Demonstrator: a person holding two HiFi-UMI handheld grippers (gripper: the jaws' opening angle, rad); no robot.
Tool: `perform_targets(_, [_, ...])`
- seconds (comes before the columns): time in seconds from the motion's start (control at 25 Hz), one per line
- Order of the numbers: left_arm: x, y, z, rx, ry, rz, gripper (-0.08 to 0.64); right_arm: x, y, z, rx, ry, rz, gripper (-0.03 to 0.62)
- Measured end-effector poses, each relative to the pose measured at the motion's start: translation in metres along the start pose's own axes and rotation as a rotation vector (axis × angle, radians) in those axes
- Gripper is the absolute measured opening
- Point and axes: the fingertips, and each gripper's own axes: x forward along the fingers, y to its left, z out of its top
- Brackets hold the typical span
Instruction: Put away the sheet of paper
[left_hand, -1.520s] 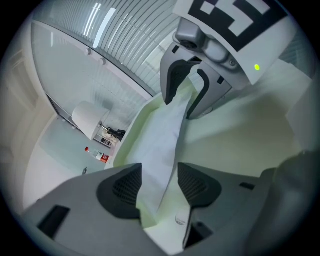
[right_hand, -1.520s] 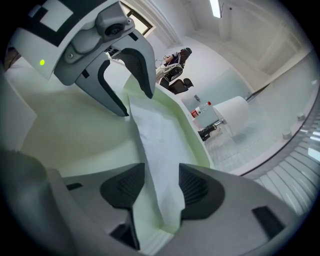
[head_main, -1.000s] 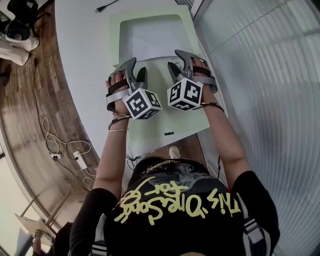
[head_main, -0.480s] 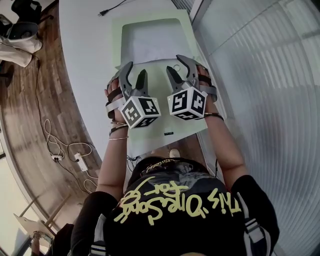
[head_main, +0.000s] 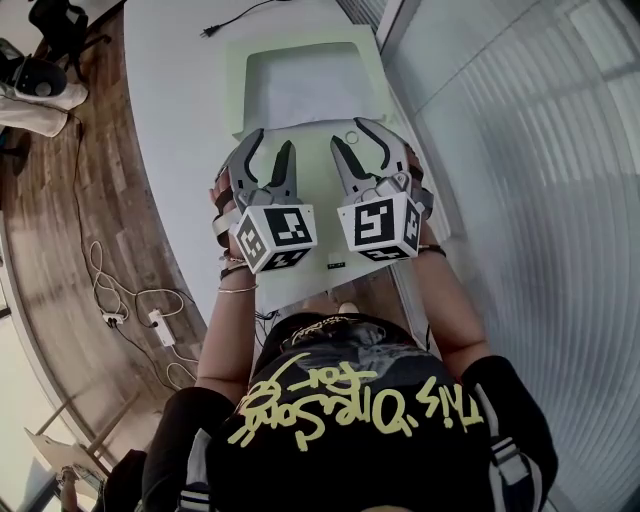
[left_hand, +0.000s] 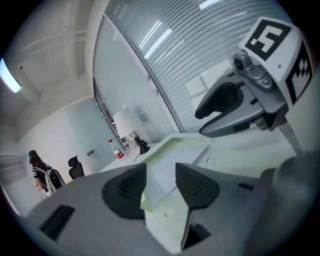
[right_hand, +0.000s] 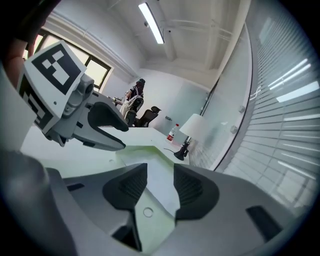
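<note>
One sheet of paper (head_main: 305, 90) lies on the far half of one pale green folder (head_main: 372, 62), near the table's (head_main: 170, 120) right edge. Two tools hang above the folder: left gripper (head_main: 272, 145) and right gripper (head_main: 352, 138), jaws wide apart and closing on nothing. The folder's small dark label is too small to read
</note>
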Motion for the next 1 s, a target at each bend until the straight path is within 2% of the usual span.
perform_targets(0.16, [-0.016,0.008,0.013,-0.045,-0.052,0.021,0.148,-0.015,-0.003,0.016,0.048,-0.038,-0.009,0.152])
perform_targets(0.36, [-0.032,0.015,0.026,-0.094,-0.112,0.033,0.104,-0.029,-0.012,0.034,0.131,-0.108,-0.023,0.09])
perform_targets(0.56, [-0.046,0.017,0.038,-0.143,-0.162,0.032,0.066,-0.043,-0.016,0.042,0.172,-0.159,-0.028,0.041])
perform_targets(0.84, [-0.056,0.016,0.043,-0.17,-0.186,0.01,0.049,-0.057,-0.016,0.053,0.275,-0.21,-0.002,0.02])
perform_targets(1.0, [-0.058,0.016,0.044,-0.194,-0.201,-0.005,0.028,-0.064,-0.022,0.072,0.28,-0.337,-0.013,0.012])
